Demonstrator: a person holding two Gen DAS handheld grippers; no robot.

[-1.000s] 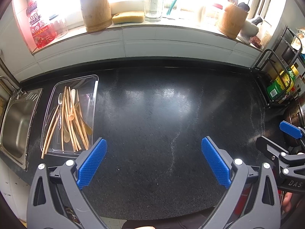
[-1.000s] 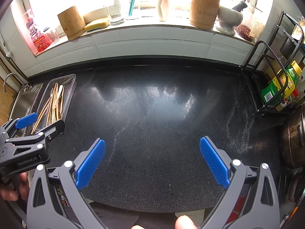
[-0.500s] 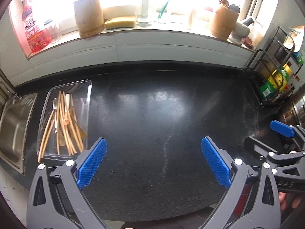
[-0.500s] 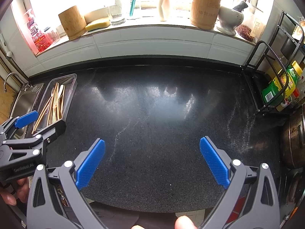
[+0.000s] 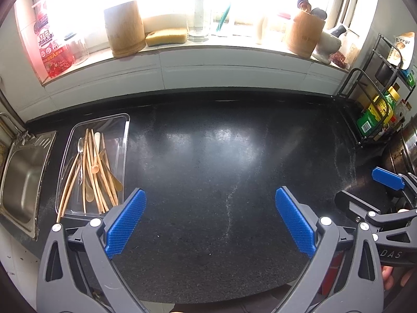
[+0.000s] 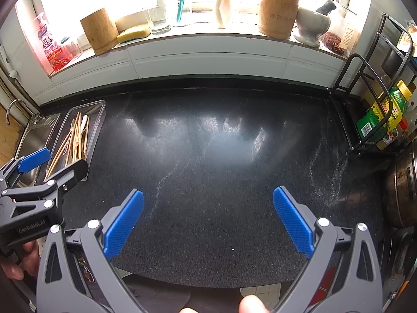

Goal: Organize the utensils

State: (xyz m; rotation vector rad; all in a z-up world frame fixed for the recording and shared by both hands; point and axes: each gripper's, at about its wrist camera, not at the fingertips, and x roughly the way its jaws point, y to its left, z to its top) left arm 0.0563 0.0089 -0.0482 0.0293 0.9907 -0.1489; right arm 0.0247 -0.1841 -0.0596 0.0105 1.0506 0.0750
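Observation:
A clear plastic tray (image 5: 122, 140) (image 6: 100, 120) lies at the left of the black counter, holding several wooden chopsticks and spoons (image 5: 97, 172) (image 6: 77, 137) plus a metal spoon (image 5: 80, 146). My left gripper (image 5: 209, 221) hangs open over the counter's front, just right of the tray's near end, with nothing between its pads. My right gripper (image 6: 208, 220) is open and empty too, above the counter's middle. An empty wooden holder (image 5: 125, 28) (image 6: 99, 31) stands on the windowsill at left. A second wooden holder (image 5: 305, 35) (image 6: 278, 13) with utensils stands at right.
A steel sink (image 5: 18, 177) sits left of the tray. On the sill are a red soap bottle (image 5: 49, 44), a sponge (image 5: 166, 36), a glass (image 6: 159, 18), a white bottle (image 6: 222, 2) and a mortar (image 6: 312, 23). A wire rack with bottles (image 6: 378, 120) and a dark pan (image 6: 404, 185) fill the right side.
The left gripper has drifted, so the tray sits a little nearer and more central in its view. The right gripper has hardly moved. Both stay open.

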